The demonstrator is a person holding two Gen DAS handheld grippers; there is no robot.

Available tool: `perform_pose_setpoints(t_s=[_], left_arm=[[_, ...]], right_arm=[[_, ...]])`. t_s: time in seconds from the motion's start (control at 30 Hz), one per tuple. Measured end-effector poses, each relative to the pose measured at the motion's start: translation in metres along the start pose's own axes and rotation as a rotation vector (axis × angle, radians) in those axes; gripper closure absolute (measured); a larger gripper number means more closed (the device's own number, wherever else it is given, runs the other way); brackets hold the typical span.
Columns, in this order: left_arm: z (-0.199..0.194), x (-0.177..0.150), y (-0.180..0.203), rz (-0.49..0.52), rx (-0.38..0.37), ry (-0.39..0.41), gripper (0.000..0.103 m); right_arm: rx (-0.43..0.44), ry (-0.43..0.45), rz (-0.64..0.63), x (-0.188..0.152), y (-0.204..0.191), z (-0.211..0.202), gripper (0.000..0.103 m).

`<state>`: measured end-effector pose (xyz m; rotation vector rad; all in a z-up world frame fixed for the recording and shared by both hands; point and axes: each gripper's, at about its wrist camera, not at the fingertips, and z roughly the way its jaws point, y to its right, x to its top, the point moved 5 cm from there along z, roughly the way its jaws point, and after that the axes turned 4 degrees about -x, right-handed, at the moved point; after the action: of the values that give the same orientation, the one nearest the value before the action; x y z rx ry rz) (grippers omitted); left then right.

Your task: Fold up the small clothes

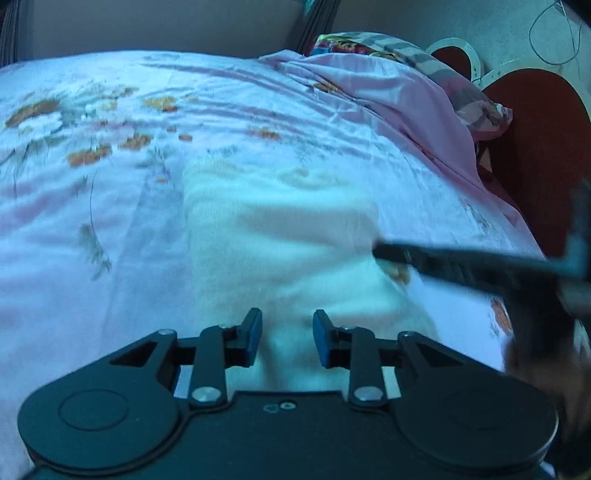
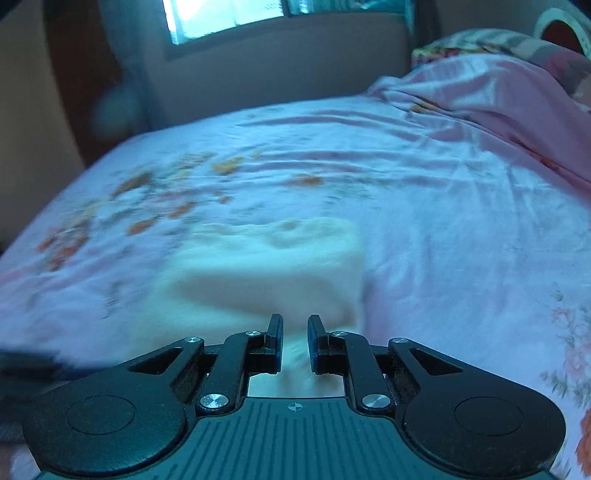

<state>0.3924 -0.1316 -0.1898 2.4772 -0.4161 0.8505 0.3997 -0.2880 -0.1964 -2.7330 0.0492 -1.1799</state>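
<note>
Your cream garment [image 2: 266, 269] lies on the floral bedsheet [image 2: 424, 229] as a neat rectangle, apparently already folded. Your left gripper [image 1: 287, 338] stands apart and empty above its near edge. Your right gripper [image 2: 295, 343] shows a narrow gap; whether it pinches cloth, you cannot tell.

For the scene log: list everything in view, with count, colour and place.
garment: one, cream, folded on the sheet, ahead of both grippers.
sheet: one, pale pink with orange flowers, covering the bed.
blanket: one, pink, bunched at the far right of the bed.
pillow: one, multicoloured, beyond the blanket.
headboard: one, red with white trim, right edge.
window: one, bright, in the far wall.
left gripper: black, blue pads, open, empty.
right gripper: black, narrow gap, nothing clearly gripped.
</note>
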Motion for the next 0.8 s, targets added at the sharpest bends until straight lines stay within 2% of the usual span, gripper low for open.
perform_pose_setpoints(t_s=[0.07, 0.13, 0.17, 0.23, 0.3, 0.33, 0.37, 0.5, 0.57, 0.6, 0.63, 0.67, 0.73, 0.8], left_arm=[[0.014, 0.01, -0.005, -0.025, 0.005, -0.011, 0.074], [0.031, 0.016, -0.014, -0.04, 0.037, -0.033, 0.075], [0.036, 0.019, -0.018, -0.056, 0.04, -0.045, 0.075], [0.039, 0.031, -0.02, -0.059, 0.047, -0.025, 0.075], [0.047, 0.046, -0.019, -0.029, 0.065, -0.016, 0.075], [0.054, 0.053, -0.02, -0.027, 0.07, -0.021, 0.074], [0.061, 0.059, -0.022, -0.035, 0.081, -0.019, 0.074], [0.089, 0.078, -0.033, -0.076, 0.107, -0.029, 0.074], [0.101, 0.08, -0.035, -0.066, 0.125, -0.044, 0.074], [0.104, 0.079, -0.035, -0.067, 0.136, -0.045, 0.074], [0.104, 0.078, -0.034, -0.065, 0.146, -0.041, 0.074], [0.102, 0.075, -0.031, -0.051, 0.155, -0.036, 0.074], [0.091, 0.068, -0.024, -0.01, 0.164, -0.023, 0.074], [0.074, 0.056, -0.016, 0.018, 0.166, -0.004, 0.072]], right_arm=[[0.005, -0.028, -0.034, -0.018, -0.01, -0.003, 0.089], [-0.024, -0.108, -0.059, -0.045, -0.007, 0.011, 0.088], [-0.006, -0.098, -0.045, -0.048, -0.004, 0.009, 0.088], [0.009, -0.112, -0.017, -0.036, 0.0, 0.006, 0.088], [0.012, -0.041, -0.007, -0.012, 0.002, 0.003, 0.082], [0.006, -0.021, -0.007, 0.0, 0.003, 0.007, 0.075], [0.003, -0.015, -0.006, 0.012, 0.003, 0.016, 0.071], [-0.082, 0.005, -0.025, 0.045, 0.008, 0.062, 0.07], [-0.142, -0.082, -0.025, 0.041, 0.021, 0.094, 0.067], [-0.128, -0.094, 0.008, 0.037, 0.029, 0.103, 0.063], [-0.139, -0.099, 0.035, 0.037, 0.035, 0.104, 0.046], [-0.152, -0.108, 0.056, 0.037, 0.041, 0.103, 0.042], [-0.134, -0.107, 0.087, 0.034, 0.047, 0.09, 0.042], [-0.134, -0.055, 0.069, 0.028, 0.042, 0.06, 0.042]])
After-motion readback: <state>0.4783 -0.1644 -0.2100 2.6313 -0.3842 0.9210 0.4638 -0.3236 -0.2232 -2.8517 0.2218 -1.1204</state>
